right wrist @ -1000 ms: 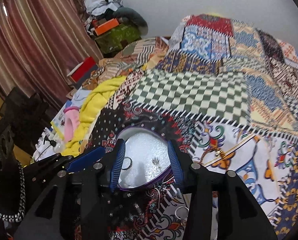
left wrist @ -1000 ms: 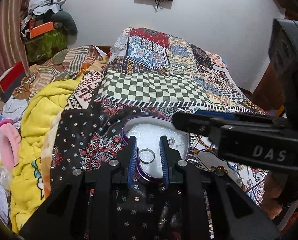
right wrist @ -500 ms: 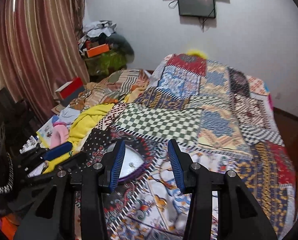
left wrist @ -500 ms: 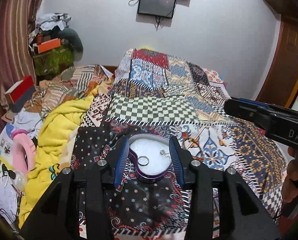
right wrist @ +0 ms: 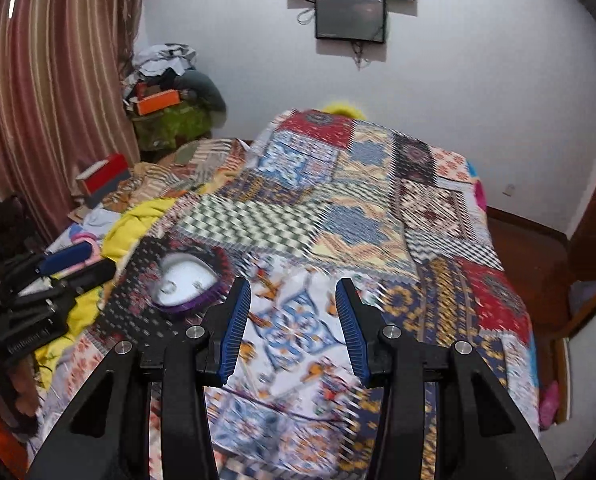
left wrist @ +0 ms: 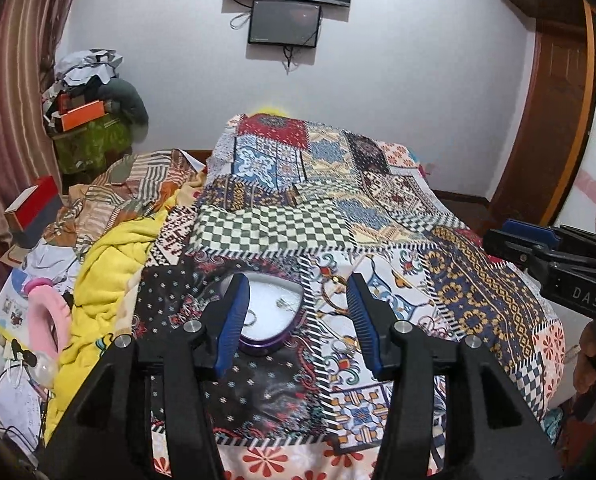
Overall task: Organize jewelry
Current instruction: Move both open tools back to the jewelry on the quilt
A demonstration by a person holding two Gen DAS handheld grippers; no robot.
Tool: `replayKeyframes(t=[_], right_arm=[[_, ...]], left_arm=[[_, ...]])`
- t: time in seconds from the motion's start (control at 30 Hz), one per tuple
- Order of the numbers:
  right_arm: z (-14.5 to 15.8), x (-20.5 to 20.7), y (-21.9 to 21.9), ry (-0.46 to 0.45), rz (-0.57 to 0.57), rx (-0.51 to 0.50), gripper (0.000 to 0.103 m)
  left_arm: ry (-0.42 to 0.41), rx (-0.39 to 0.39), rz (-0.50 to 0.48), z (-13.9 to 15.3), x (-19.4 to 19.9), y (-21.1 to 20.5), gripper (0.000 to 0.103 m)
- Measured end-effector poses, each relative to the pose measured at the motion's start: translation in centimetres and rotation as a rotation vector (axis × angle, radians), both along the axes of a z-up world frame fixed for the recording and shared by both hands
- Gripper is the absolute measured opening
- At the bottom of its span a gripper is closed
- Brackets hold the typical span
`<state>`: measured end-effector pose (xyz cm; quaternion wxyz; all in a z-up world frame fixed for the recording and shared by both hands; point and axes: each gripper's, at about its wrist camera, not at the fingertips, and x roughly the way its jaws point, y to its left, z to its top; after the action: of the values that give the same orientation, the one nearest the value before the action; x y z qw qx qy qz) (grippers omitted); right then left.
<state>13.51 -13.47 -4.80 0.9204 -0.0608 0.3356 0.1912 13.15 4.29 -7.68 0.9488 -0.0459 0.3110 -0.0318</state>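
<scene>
Heart-shaped box (left wrist: 272, 326) holds ring (left wrist: 251, 317), earring (left wrist: 284, 303).

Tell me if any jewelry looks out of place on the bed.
The heart-shaped purple box holds a ring and a small piece beside it. Gold chains lie loose on the patchwork bedspread just right of the box.

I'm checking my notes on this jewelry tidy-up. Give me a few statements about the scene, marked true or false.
1. The heart-shaped box lies open on the patchwork bedspread. True.
2. A ring lies inside the box. True.
3. The left claw is clamped on the ring. False: it is open and holds nothing.
4. The right claw holds a necklace. False: it is open and empty.
5. The box has a lid on. False: its white lining shows.
</scene>
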Motion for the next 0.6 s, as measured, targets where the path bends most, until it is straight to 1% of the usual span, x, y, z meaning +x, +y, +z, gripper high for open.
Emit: replayKeyframes(t=[0.1,0.3,0.47,0.6], right_arm=[[-0.9,-0.2,-1.5,0.020,-0.032,-0.031,0.041],[-3.3,-0.2,-4.4,0.087,-0.101,-0.079,0.041],[-5.2,-0.1,-6.2,0.155,-0.126,-0.068,0.041],[-6.4,0.1,-6.6,0.195,-0.125,-0.054,0.041]], left_arm=[[0.031,-0.016,-0.031,-0.7,0.2,-0.7,0.052],[0.101,-0.006,-0.079,-2.8,0.8,-2.7,0.052],[0.161,0.014,-0.119,-4.9,1.3,-4.4,0.052],[0.209,0.018,-0.141,-6.7,1.9,-5.3,0.052]])
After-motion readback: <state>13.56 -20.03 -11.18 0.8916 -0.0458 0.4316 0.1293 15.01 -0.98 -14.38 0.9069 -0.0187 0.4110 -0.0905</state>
